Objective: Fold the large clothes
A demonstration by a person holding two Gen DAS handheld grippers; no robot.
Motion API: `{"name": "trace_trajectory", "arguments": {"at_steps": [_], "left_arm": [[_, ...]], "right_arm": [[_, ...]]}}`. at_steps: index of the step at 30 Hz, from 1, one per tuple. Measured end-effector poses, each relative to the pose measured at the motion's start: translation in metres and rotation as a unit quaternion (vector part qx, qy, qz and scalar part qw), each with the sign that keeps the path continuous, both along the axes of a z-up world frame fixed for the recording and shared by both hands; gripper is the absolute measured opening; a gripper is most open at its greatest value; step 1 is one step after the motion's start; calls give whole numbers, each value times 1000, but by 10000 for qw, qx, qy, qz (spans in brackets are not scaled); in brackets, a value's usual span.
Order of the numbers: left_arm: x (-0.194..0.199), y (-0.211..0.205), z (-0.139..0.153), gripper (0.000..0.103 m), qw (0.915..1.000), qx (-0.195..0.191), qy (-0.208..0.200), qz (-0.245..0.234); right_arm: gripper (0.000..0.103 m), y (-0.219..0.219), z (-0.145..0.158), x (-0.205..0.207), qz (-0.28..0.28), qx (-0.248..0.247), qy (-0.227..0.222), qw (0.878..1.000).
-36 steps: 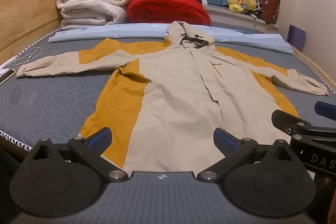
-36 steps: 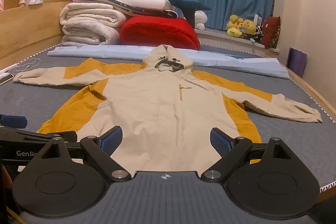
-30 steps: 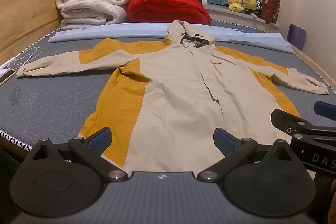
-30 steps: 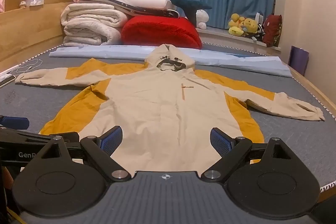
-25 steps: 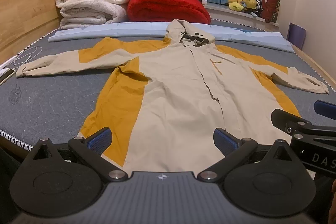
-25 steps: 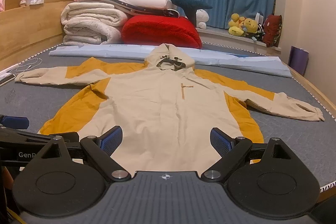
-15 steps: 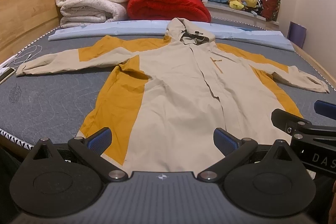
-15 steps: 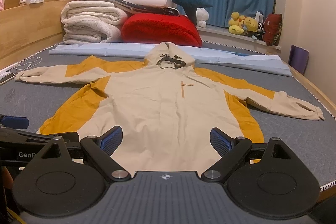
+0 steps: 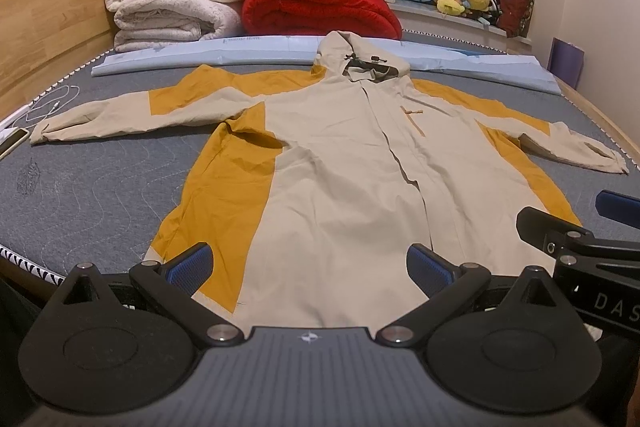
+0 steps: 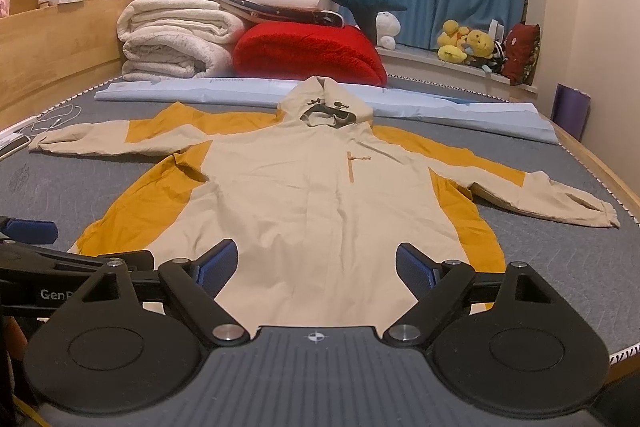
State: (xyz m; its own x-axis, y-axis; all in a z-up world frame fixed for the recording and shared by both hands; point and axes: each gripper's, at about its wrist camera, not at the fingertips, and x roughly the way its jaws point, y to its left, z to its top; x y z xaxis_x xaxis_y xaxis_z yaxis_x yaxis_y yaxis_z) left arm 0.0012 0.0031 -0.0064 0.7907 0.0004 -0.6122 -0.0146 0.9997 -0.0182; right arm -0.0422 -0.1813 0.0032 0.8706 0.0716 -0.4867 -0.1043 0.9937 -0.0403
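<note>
- Jacket (image 9: 344,195), beige and mustard, lies flat and face up on the bed (image 9: 92,183), sleeves spread, hood toward the far blankets (image 9: 172,7).
- Left hand-held gripper (image 9: 307,263) hovers over the hem, jaws wide, holding nothing.
- Right hand-held gripper (image 10: 316,263) likewise, jaws closing slightly, empty.

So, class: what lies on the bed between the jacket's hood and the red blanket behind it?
A long pale blue folded sheet lies across the mattress between the hood and the red blanket; both wrist views show it.

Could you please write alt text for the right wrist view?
A beige and mustard jacket lies flat on a grey mattress, sleeves spread. The right gripper, empty, is closing slightly above the hem; folded blankets sit behind.
</note>
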Motion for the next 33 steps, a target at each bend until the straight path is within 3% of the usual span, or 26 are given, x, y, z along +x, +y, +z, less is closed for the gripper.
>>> {"name": "trace_trajectory", "arguments": {"at_steps": [9, 13, 16, 17, 20, 21, 22, 25, 29, 33], "left_arm": [[2, -2, 0, 103, 10000, 7, -9, -29], [0, -6, 1, 103, 9998, 115, -83, -119], [-2, -9, 4, 101, 9992, 255, -255, -162], [-2, -9, 5, 98, 9989, 284, -343, -148], [-7, -12, 16, 85, 9908, 583, -1221, -89], [-6, -12, 22, 83, 9890, 645, -1326, -84], [-6, -11, 28, 80, 9886, 498, -1420, -81], [6, -5, 51, 76, 9891, -11, -1459, -210], [39, 0, 79, 70, 9893, -193, -1386, -421], [98, -1, 102, 58, 9867, 166, -1478, -652]], "right_arm": [[78, 3, 2, -1, 70, 3, 8, 10000], [62, 3, 3, 1, 32, 30, 13, 10000], [61, 1, 6, -1, -56, 158, -151, 9997], [61, 1, 8, -2, -103, 135, -258, 9995], [61, -4, 14, -6, -261, 83, -705, 9971], [61, -5, 17, -8, -317, 73, -869, 9957], [61, -7, 19, -8, -375, 48, -970, 9946], [61, -14, 22, -3, -558, -63, -922, 9942], [61, -26, 29, 6, -593, 187, -801, 9948], [61, -33, 34, 14, -632, -82, -828, 9945]]}}
